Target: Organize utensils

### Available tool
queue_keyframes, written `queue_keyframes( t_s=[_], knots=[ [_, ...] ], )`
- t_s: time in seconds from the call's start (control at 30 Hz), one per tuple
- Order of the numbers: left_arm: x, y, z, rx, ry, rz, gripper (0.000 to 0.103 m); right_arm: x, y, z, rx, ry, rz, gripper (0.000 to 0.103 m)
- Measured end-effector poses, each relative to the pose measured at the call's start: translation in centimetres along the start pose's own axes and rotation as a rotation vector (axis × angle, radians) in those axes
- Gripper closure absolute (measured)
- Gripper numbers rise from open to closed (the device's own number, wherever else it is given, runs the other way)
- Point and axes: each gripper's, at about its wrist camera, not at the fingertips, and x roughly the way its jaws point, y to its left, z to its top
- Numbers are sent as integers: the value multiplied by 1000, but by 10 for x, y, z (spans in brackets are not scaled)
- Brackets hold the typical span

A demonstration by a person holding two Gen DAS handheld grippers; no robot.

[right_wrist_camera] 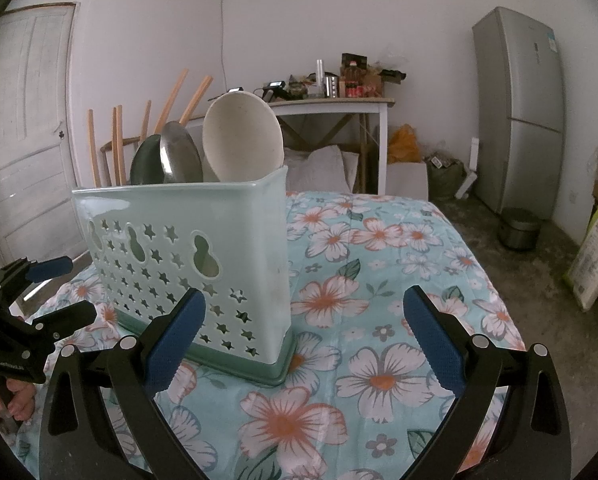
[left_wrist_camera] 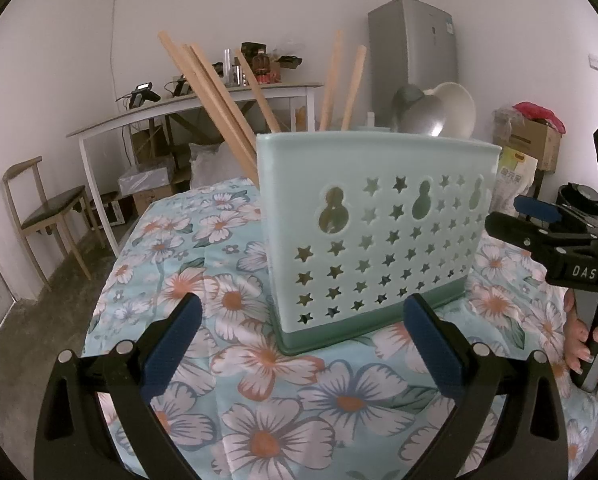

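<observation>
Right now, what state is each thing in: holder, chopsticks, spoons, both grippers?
Utensil holder: upright on the floral tablecloth, not gripped.
Chopsticks: standing in the holder, leaning, tops sticking out.
Spoons: in the holder's other end, bowls up above the rim.
Left gripper: open, empty, facing the holder.
Right gripper: open, empty, beside the holder's corner.

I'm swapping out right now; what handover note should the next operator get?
Left claw: open, empty, facing the mint utensil holder.
Right claw: open, empty, at the holder's other end.
Holder stands upright on the floral tablecloth. In it: wooden chopsticks at one end, spoons at the other.
Done: all utensils in view are in the holder.
Left: none seen loose on the cloth; check outside the views.
</observation>
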Motion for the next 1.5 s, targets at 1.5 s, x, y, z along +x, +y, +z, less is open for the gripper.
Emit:
queue_keyframes(
  t_s=[1.5],
  knots=[
    [-2,2,-1,-2,-8,0,4,1,-2,5,3,-4,-5,8]
  ],
)
